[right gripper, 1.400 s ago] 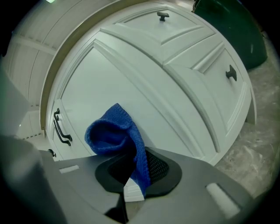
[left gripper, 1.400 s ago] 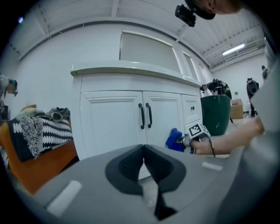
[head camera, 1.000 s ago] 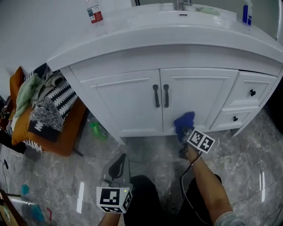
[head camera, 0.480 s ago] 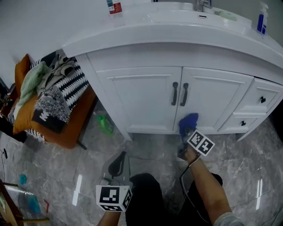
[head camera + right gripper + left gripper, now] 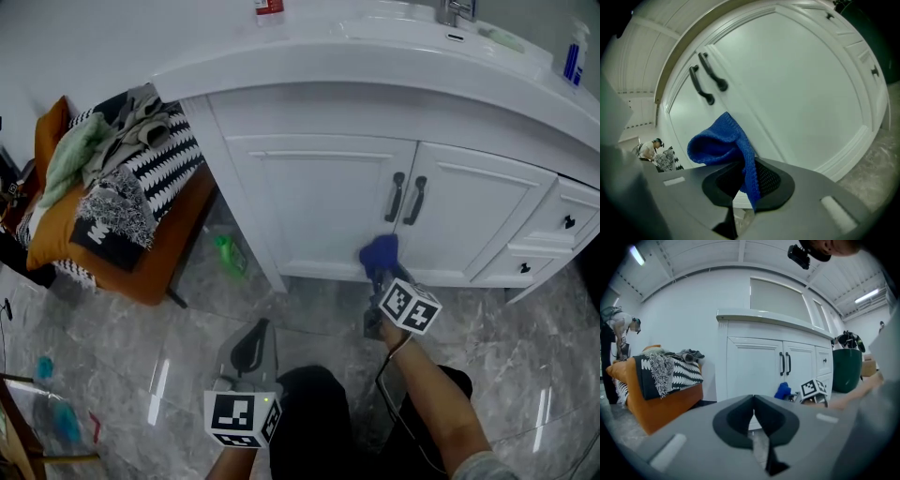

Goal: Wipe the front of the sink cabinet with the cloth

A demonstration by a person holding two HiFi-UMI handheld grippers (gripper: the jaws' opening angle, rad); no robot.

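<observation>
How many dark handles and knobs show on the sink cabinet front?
4: the left door's bar handle, the right door's bar handle, the upper drawer knob, the lower drawer knob. More may lie off-frame at right.

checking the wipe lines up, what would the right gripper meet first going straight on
The blue knitted cloth in the right gripper leads, so it would press on the white cabinet door low down; whether it touches is unclear.

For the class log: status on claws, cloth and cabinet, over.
Right claw shut on blue cloth, low at cabinet front below the handles. Left claw shut, empty, held back. Green bottle on floor, off to the side.
</observation>
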